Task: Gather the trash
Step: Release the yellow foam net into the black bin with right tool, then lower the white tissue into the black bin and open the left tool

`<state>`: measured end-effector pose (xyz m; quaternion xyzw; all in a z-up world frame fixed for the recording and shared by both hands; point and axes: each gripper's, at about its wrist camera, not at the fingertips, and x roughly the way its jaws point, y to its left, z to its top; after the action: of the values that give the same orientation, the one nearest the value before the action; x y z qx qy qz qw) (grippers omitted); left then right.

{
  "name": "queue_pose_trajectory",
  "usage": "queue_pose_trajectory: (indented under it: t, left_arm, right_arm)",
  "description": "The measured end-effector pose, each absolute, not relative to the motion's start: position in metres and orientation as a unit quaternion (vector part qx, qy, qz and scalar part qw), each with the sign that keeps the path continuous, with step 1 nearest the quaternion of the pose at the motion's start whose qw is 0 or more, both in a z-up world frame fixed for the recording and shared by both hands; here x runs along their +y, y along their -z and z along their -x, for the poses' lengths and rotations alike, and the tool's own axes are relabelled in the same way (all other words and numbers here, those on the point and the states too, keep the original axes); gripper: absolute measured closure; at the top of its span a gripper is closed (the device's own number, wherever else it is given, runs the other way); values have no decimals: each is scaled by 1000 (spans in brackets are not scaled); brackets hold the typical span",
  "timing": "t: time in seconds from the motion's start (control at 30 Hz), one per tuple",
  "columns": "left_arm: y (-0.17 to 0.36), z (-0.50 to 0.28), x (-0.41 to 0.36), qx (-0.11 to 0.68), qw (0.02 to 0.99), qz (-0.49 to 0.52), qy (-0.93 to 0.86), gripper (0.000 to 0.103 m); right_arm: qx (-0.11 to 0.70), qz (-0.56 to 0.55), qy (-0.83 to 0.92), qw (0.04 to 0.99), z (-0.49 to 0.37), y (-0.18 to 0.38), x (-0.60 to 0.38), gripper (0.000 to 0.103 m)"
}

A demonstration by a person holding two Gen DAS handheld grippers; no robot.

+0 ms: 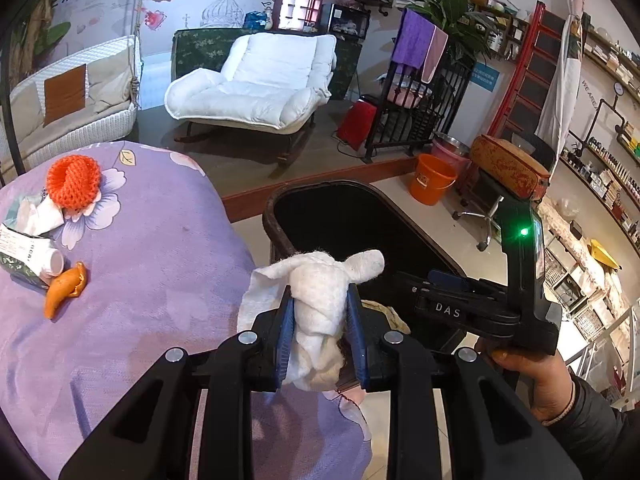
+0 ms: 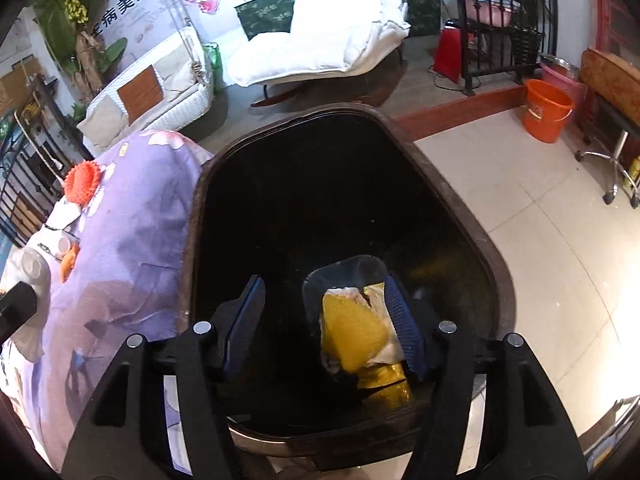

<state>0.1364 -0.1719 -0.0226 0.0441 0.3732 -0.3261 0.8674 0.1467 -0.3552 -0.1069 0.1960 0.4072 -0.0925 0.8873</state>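
Note:
My left gripper (image 1: 320,300) is shut on a crumpled white tissue (image 1: 320,292), held at the edge of the purple flowered bedspread (image 1: 160,280), beside the dark trash bin (image 1: 340,216). On the bedspread lie an orange knitted piece (image 1: 74,182), an orange peel (image 1: 64,286), a small white bottle (image 1: 50,262) and white paper scraps (image 1: 40,212). My right gripper (image 2: 324,308) is open over the bin's mouth (image 2: 320,200); a yellow and white wrapper (image 2: 356,332) lies by its right finger, inside the bin. The right gripper's body also shows in the left wrist view (image 1: 500,300).
An orange bucket (image 1: 432,180) and a wheeled stool (image 1: 504,168) stand on the tiled floor right of the bin. A white rocking lounger (image 1: 256,84) and a white swing seat (image 1: 68,100) are further back. Shelves line the right wall.

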Motion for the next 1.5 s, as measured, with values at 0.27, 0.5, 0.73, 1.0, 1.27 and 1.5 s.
queue_pose_trajectory:
  t: [0.27, 0.5, 0.73, 1.0, 1.27, 1.5]
  left_arm:
    - [29, -140, -193, 384, 855, -48, 347, 77]
    - [38, -145, -221, 399, 837, -57, 371, 77]
    - [49, -143, -249, 408, 820, -80, 392, 77]
    - [61, -147, -278, 420, 805, -103, 406, 77]
    - [68, -149, -286, 413, 810, -107, 402, 21]
    - [66, -149, -276, 413, 814, -102, 396, 15]
  right_arm:
    - [376, -190, 108, 900, -134, 87, -364, 35]
    - [352, -180, 132, 909, -121, 71, -379, 30]
    - [337, -179, 161, 910, -109, 63, -401, 30]
    - [336, -188, 180, 905, -101, 65, -416, 29]
    - [332, -197, 197, 901, -98, 65, -430, 19]
    - [335, -199, 198, 899, -101, 67, -430, 18]
